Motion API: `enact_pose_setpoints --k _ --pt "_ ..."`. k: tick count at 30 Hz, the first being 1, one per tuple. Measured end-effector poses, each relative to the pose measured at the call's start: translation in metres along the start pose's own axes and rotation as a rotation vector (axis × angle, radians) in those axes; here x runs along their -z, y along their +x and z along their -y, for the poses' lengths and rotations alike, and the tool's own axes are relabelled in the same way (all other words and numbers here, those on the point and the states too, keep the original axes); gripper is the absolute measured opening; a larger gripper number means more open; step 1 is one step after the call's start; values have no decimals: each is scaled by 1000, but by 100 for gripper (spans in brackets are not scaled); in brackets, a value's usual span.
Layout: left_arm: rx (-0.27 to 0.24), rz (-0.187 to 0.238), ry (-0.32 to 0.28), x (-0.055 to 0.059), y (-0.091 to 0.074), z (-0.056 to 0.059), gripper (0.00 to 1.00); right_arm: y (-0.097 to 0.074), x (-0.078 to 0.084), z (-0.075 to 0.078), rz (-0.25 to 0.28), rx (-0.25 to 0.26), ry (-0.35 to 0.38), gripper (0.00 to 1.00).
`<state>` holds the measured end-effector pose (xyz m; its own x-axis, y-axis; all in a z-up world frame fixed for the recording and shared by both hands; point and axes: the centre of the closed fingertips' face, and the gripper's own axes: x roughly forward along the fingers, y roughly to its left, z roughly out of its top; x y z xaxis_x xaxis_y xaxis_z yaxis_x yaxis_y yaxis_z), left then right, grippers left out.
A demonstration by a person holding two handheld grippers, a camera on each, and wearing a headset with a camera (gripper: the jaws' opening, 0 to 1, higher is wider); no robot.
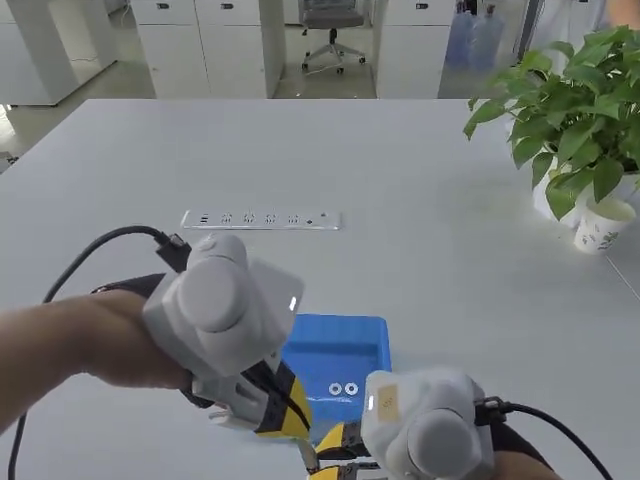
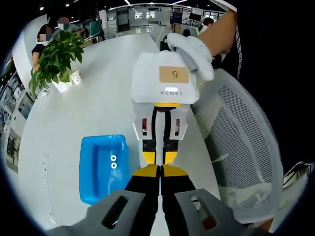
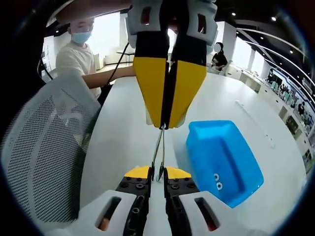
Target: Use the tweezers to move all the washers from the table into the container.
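The tweezers (image 3: 160, 147) hung above the bench (image 1: 400, 170), their long axis running straight between the two facing grippers; I could not tell which end was the tip. The left gripper (image 3: 166, 125) had its yellow fingers closed on one end, and the right gripper (image 3: 157, 173) pinched the other. Just beside them, two washers (image 3: 216, 181) lay in the blue container (image 3: 206, 135).
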<state>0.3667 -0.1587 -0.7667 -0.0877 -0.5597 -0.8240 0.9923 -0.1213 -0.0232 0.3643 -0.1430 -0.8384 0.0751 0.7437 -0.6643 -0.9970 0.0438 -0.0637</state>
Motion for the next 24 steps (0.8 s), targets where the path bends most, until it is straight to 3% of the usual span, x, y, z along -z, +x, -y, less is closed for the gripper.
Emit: enact_pose_setpoints --k 24 --pt "-1 -16 -12 11 11 15 2 13 8 -15 -8 -25 10 11"
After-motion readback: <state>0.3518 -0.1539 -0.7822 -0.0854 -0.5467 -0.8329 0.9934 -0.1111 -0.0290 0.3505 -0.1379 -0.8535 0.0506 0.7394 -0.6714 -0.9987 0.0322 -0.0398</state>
